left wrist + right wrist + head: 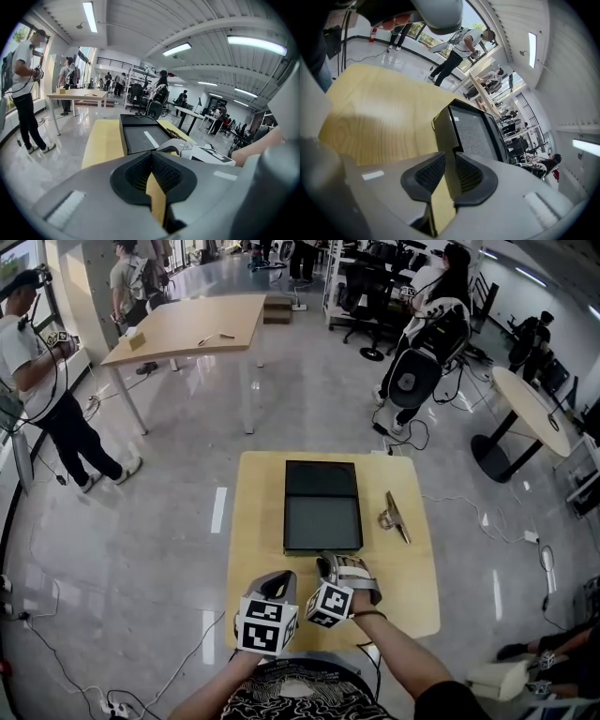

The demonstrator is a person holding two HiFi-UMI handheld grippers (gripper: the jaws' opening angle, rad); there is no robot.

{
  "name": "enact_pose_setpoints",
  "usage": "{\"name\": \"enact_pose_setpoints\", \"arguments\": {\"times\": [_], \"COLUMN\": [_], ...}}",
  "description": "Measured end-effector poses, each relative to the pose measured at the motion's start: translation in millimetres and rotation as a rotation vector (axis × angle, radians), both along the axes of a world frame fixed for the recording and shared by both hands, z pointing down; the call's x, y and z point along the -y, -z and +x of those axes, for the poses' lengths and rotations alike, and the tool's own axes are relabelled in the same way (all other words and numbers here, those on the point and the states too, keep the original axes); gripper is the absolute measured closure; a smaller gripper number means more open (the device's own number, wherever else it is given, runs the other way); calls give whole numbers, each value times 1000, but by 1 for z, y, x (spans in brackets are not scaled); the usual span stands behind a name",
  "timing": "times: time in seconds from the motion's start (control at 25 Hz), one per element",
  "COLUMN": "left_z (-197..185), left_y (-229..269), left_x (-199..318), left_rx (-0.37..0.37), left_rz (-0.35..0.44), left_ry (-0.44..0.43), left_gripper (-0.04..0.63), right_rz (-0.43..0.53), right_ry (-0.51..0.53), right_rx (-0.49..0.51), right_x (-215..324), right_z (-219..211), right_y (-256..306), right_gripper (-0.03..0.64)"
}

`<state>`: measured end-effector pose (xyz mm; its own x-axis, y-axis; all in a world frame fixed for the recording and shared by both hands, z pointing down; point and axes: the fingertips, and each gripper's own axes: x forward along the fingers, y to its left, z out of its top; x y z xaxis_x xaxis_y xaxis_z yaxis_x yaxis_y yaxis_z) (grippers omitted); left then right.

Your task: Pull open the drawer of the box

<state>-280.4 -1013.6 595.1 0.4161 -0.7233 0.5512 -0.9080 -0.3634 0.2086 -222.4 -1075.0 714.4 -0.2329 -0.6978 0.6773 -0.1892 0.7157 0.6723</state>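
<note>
Now, left tool (277,581): pressed together, empty; we brace the box (322,505).
Right tool (330,565): narrowly parted; we pinch the drawer front (442,132) squarely, pull straight.

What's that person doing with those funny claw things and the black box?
A person holds a claw-like gripper in each hand over a small yellow table with a black box on it. The right gripper sits at the box's near end, its jaws a little apart with nothing in them. The left gripper hangs beside it, shut and empty. The drawer doesn't look pulled out yet.
</note>
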Motion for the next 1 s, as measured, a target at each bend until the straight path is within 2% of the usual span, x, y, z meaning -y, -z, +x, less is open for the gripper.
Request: {"name": "enact_pose_setpoints", "arguments": {"times": [0.28, 0.6, 0.84, 1.0], "left_z": [18, 20, 29, 32], "left_y": [-3, -6, -15, -14], "left_x": [7, 27, 30, 16], "left_rx": [6, 9, 11, 9], "left_rz": [-2, -5, -10, -9], "left_ry": [8, 18, 21, 16], "left_gripper": [583, 583, 583, 583], "right_rz": [48, 134, 144, 110], "right_ry": [28, 78, 95, 83], "right_rx": [-59, -193, -221, -225], "right_x": [9, 35, 38, 26], "right_z": [19, 28, 36, 41], "right_y": [-3, -9, -16, -20], "right_gripper": [563, 580, 578, 571]}}
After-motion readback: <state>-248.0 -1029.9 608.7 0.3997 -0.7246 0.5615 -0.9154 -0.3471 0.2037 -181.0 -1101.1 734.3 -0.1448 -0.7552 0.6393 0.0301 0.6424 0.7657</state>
